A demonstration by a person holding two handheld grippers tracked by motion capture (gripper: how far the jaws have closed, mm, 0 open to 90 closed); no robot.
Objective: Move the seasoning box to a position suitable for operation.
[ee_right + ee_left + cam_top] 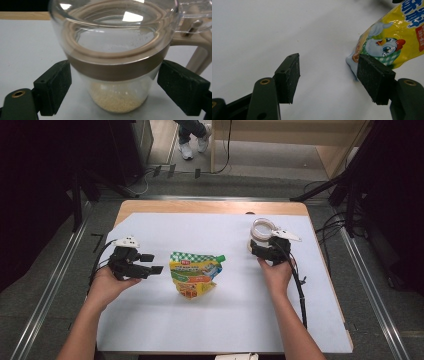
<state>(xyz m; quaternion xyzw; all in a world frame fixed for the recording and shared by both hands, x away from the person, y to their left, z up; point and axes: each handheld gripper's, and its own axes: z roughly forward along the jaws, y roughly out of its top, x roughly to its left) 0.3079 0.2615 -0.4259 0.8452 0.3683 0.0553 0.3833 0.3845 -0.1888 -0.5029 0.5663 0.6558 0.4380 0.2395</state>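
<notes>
A white sheet (165, 320) is spread over the wooden counter (210, 206), and dark floor with cables is seen all around it.

At the far right of the sheet a small glass jar (260, 231) is stood upright. It is round and clear, with a brown band (115, 68) around its top, a clear lid (112, 22) tipped open above it and a pale handle piece at one side. A thin layer of tiny yellow grains (117, 98) is seen at its bottom. The right gripper (261, 250) is held just on the near side of the jar. In the right gripper view its jaws are set apart, one on each side of the glass wall below the band, with a small gap left on both sides. The jar is not squeezed yet. The jar is straight ahead of these jaws, so probably only a closing squeeze is needed to grab it.

In the middle of the sheet a soft, shiny pouch (194, 274) is laid flat. It is yellow and green, with a green cap (220, 258) at its far right corner and a cartoon chicken (384, 46) printed on it. The left gripper (152, 263) is held just to the left of the pouch. Its jaws are apart and nothing is held in them. The pouch's near corner is seen just past the right jaw, so the pouch is off to the right, not between the jaws.
</notes>
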